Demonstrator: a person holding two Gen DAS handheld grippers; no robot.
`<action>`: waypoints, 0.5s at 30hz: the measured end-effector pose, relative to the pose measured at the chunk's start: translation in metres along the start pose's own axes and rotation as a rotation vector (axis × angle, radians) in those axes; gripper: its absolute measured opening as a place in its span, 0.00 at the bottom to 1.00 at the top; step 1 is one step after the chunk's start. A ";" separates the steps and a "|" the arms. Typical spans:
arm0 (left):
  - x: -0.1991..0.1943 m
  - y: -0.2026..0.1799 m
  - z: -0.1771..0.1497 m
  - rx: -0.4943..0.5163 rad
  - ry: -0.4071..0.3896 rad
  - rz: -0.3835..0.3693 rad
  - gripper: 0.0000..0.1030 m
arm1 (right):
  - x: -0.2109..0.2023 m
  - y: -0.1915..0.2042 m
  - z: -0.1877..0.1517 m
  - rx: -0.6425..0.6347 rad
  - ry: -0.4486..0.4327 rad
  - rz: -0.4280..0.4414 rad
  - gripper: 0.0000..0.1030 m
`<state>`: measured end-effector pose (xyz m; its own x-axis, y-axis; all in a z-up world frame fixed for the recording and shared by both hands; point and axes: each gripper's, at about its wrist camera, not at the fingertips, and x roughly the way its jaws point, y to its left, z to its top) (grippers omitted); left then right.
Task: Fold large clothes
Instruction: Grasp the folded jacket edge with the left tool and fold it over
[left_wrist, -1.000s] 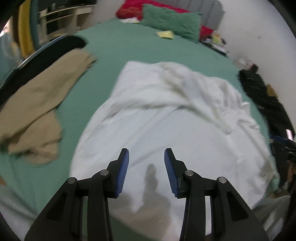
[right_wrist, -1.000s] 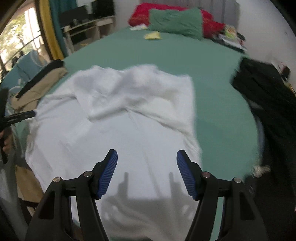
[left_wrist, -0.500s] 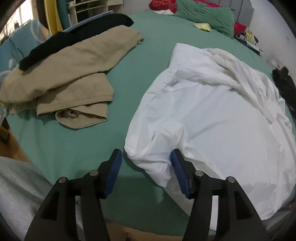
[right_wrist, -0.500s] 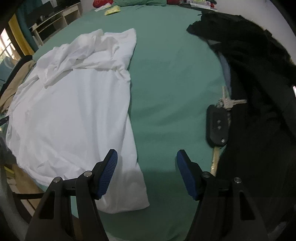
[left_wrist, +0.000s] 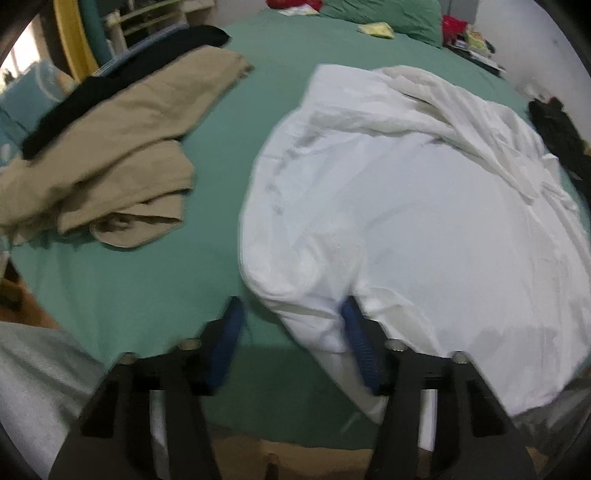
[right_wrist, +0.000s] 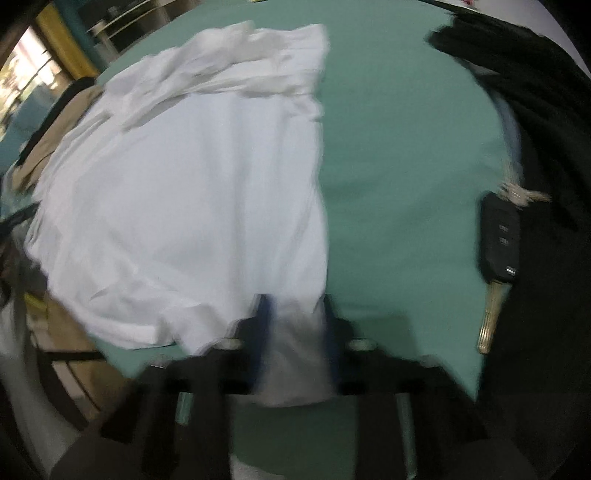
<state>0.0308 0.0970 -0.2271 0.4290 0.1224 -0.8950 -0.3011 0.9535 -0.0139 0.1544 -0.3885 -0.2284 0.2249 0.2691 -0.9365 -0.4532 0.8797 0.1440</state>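
Folding has barely begun, I think. The big white shirt (left_wrist: 424, 206) lies spread out on the green bed (left_wrist: 147, 288), with its far end bunched up and wrinkled. I see no fold made in it yet, so nearly all the work is left.

My left gripper (left_wrist: 291, 332) is at the near left corner of the shirt. Its jaws are closing, and the corner sits between them, but one blue pad is off the cloth, so I am not holding it yet. My right gripper (right_wrist: 295, 332) is at the near right corner (right_wrist: 295, 354). Its jaws have come together on that corner, and the cloth looks pinched there, though the picture is blurry.

The near edge of the shirt hangs close to the edge of the bed, right by me. Beyond the shirt the bed is bare green, so I judge there is room to carry the near edge up and over.

On the left side a tan garment (left_wrist: 110, 155) lies well apart from the shirt. On the right a car key (right_wrist: 498, 251) and dark clothes (right_wrist: 554, 147) sit near. I should keep the cloth from dragging over the key.
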 end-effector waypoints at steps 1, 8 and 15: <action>0.000 -0.002 0.001 0.009 -0.001 -0.010 0.30 | 0.001 0.004 0.000 -0.015 0.006 0.005 0.05; -0.029 -0.010 0.014 0.048 -0.091 -0.037 0.04 | -0.016 0.007 -0.002 -0.007 -0.060 -0.020 0.03; -0.037 0.002 0.032 0.017 -0.117 -0.031 0.04 | -0.048 -0.017 -0.002 0.115 -0.218 -0.027 0.03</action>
<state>0.0410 0.1031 -0.1797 0.5342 0.1234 -0.8363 -0.2727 0.9616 -0.0323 0.1492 -0.4168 -0.1870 0.4218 0.3123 -0.8512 -0.3461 0.9232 0.1672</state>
